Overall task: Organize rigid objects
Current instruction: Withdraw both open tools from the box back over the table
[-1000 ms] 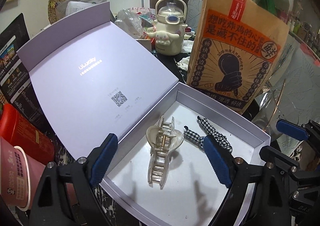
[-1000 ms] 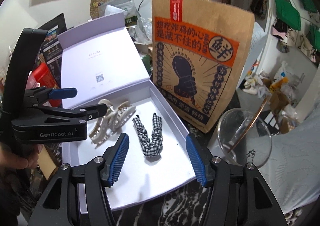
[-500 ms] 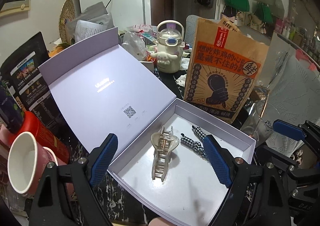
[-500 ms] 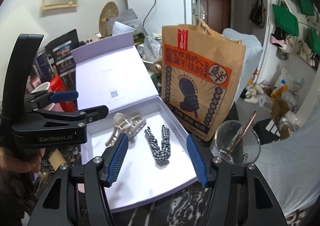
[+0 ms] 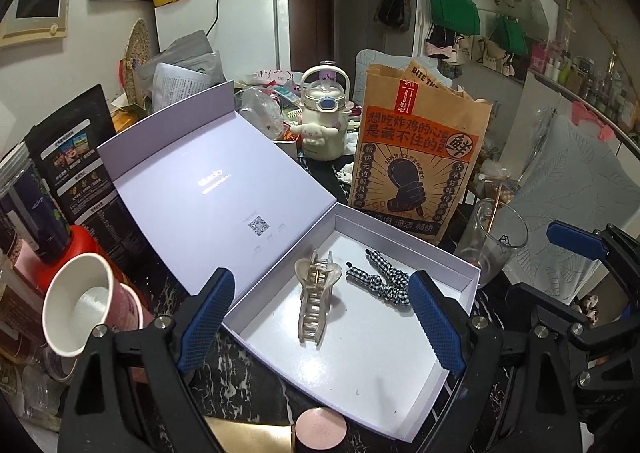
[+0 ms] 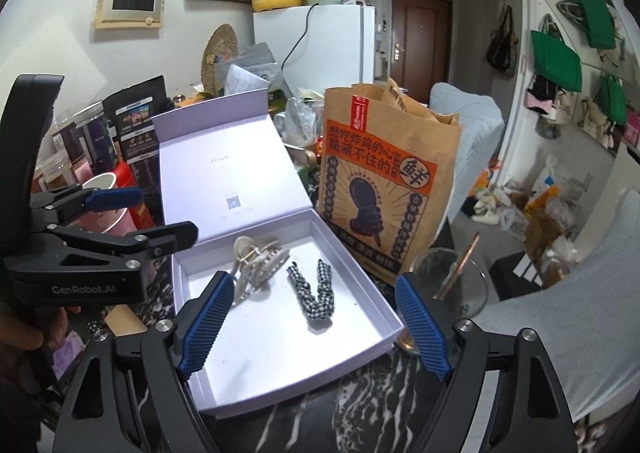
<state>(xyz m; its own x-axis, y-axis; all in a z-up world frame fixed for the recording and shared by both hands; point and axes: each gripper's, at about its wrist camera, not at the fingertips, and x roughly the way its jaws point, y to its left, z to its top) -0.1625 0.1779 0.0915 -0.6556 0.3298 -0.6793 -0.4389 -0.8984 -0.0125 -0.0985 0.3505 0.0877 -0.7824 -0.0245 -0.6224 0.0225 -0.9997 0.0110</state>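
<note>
Lying side by side in the open lilac cardboard box, the translucent beige plastic hair clip and black-and-white gingham scrunchie sit beyond both claws. The left claw is spread and empty; the right claw is opening, holding nothing. The box rests on a black marbled worktop beside a brown paper bag.

Dark marbled table, lavender box, apparently cluttered
</note>
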